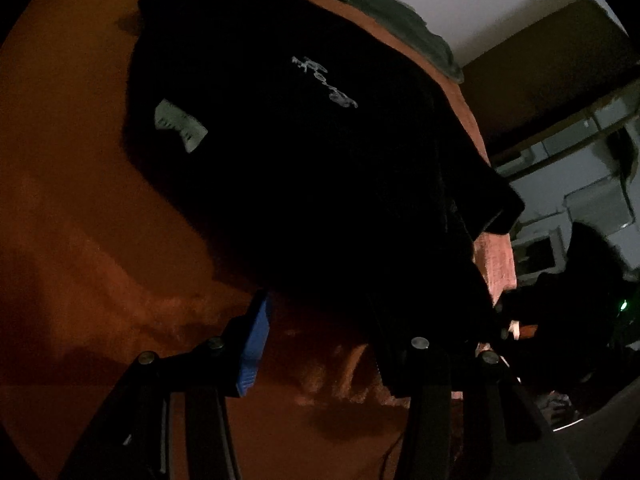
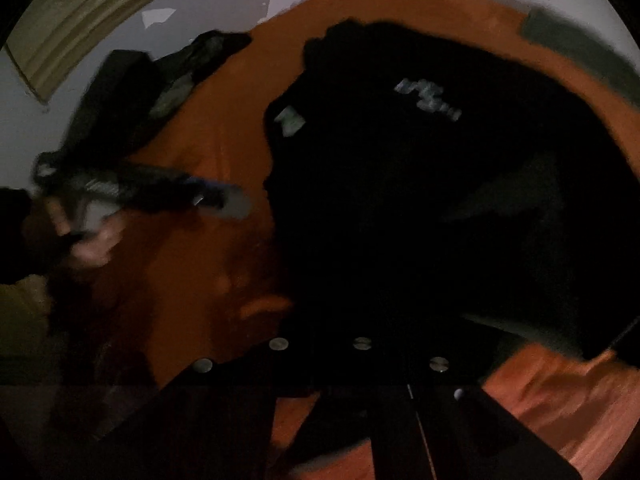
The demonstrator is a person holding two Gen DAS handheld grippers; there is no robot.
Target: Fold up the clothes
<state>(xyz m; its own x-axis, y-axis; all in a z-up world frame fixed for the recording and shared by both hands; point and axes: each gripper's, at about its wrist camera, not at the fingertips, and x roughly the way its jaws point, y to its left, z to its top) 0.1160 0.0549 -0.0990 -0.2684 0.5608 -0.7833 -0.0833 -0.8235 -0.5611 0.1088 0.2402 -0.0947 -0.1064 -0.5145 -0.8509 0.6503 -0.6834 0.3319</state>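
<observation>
A black garment (image 1: 304, 152) with pale lettering and a pale neck label lies spread on an orange bed cover (image 1: 72, 168). My left gripper (image 1: 332, 320) stands open at the garment's near hem; its blue-padded left finger (image 1: 256, 344) rests on the cover, the right finger is dark against the cloth. In the right wrist view the same garment (image 2: 440, 200) fills the middle. My right gripper (image 2: 352, 320) has its fingers close together with black cloth between them; the tips are lost in the dark. The left gripper (image 2: 224, 200) shows blurred at the left, held by a hand.
A grey-green cloth (image 1: 392, 16) lies at the far edge of the bed by the white wall. Dark clothes (image 2: 168, 76) are piled at the bed's far left. Shelves and boxes (image 1: 580, 184) stand beyond the bed's right edge.
</observation>
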